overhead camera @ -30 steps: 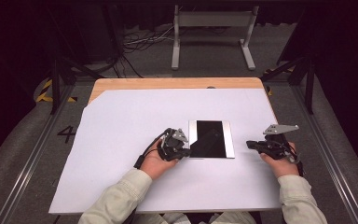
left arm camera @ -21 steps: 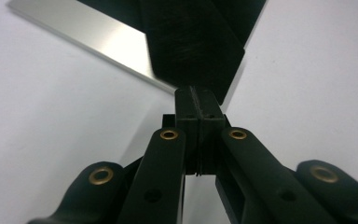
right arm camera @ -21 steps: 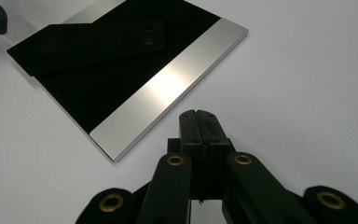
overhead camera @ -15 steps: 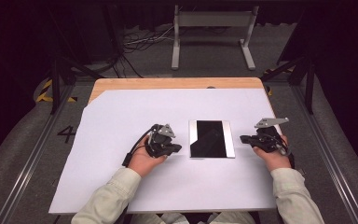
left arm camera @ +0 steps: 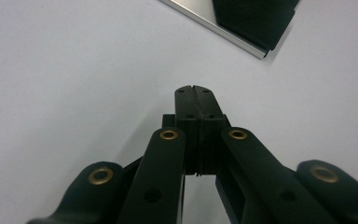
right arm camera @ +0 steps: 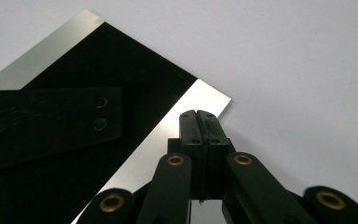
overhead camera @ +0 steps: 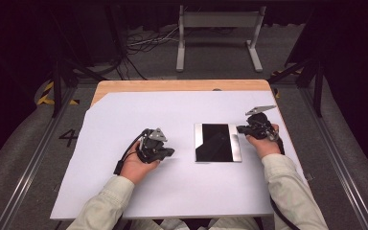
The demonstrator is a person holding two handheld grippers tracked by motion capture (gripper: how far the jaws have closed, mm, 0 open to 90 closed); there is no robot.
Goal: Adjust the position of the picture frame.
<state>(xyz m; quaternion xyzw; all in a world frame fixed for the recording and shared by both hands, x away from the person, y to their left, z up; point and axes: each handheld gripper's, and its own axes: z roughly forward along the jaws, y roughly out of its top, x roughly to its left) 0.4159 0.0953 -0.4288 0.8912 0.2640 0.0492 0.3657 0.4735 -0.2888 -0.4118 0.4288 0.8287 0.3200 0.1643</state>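
Glossy black, the flat rectangular plate with silvery metal end strips (overhead camera: 217, 142) lay on the white table sheet (overhead camera: 124, 120), just ahead of the right gripper (right arm camera: 199, 114), its jaws clenched empty. Left gripper (left arm camera: 194, 88), likewise clenched, sat apart. Probably stiff, slippery, perhaps fragile; pinch a silver edge.

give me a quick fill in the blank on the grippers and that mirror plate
1. The jaws of the left gripper are ____.
2. The right gripper hovers at the mirror plate's ____ strip.
3. The plate lies flat on the ____ board.
4. The left gripper is ____ the plate, not touching it.

Missing words: shut; silver; white; apart from
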